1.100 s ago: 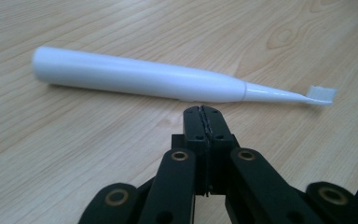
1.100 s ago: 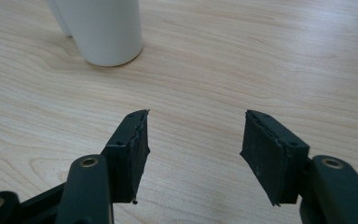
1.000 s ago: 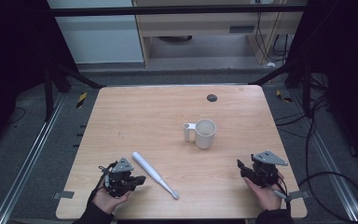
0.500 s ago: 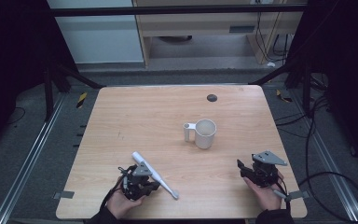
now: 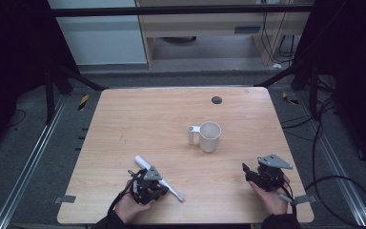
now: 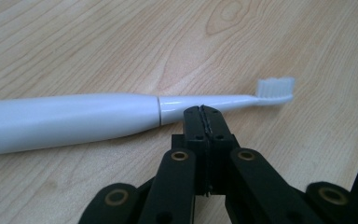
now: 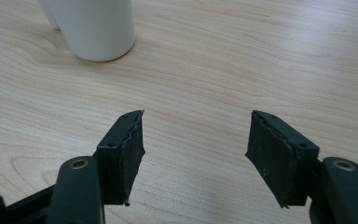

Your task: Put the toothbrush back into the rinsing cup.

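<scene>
toothbrush lies just past the left gripper, jaws pressed together, empty; right gripper gapes wide

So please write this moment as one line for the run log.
left gripper: shut, tips at electric toothbrush neck, not holding | right gripper: open, holding nothing | white mug: upright on table

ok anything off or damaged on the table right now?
Nothing spilled or broken. The electric toothbrush lies flat on the table, the mug stands upright. Only oddity: the left gripper is at the brush neck with jaws shut, gripping nothing.
</scene>
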